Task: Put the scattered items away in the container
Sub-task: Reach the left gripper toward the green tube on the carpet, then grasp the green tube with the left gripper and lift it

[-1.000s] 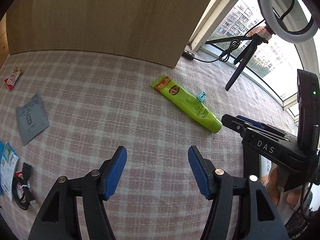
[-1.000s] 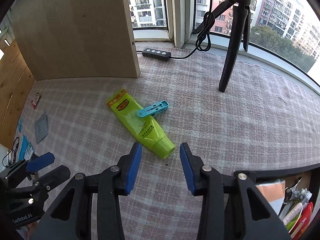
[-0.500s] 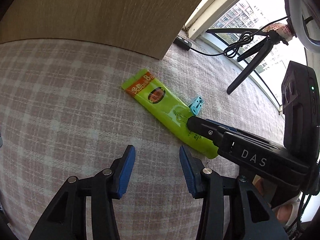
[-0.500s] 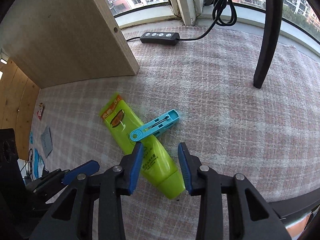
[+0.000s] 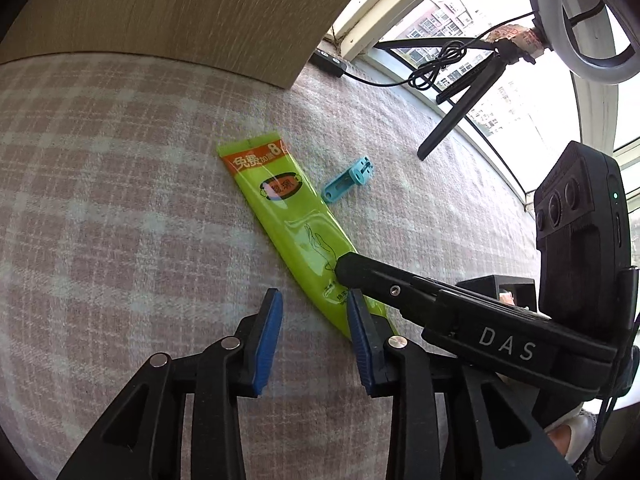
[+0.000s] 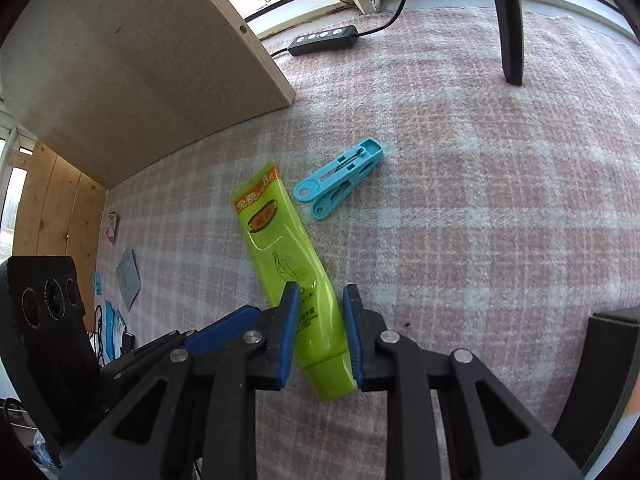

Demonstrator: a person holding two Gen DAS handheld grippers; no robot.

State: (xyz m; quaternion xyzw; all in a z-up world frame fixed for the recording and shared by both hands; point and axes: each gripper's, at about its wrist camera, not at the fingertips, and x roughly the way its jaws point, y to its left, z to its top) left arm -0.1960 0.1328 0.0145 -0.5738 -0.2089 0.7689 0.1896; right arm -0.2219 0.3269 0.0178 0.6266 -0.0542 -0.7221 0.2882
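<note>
A lime-green tube with an orange crimped end lies on the pink checked cloth; it also shows in the left wrist view. My right gripper is open with its blue pads on either side of the tube's cap end, not clamped. A light-blue clothes peg lies just right of the tube, apart from it, also in the left wrist view. My left gripper is open and empty just left of the tube's cap end, beside the right gripper's finger.
A wooden board stands at the back left. A black tripod leg and a power strip sit near the window. A grey card, packets and a cable lie far left. A dark container edge is at the right.
Both grippers have moved forward and down to the tube. The right gripper's pads now straddle its cap end. The peg now lies off the tube, beside it.
</note>
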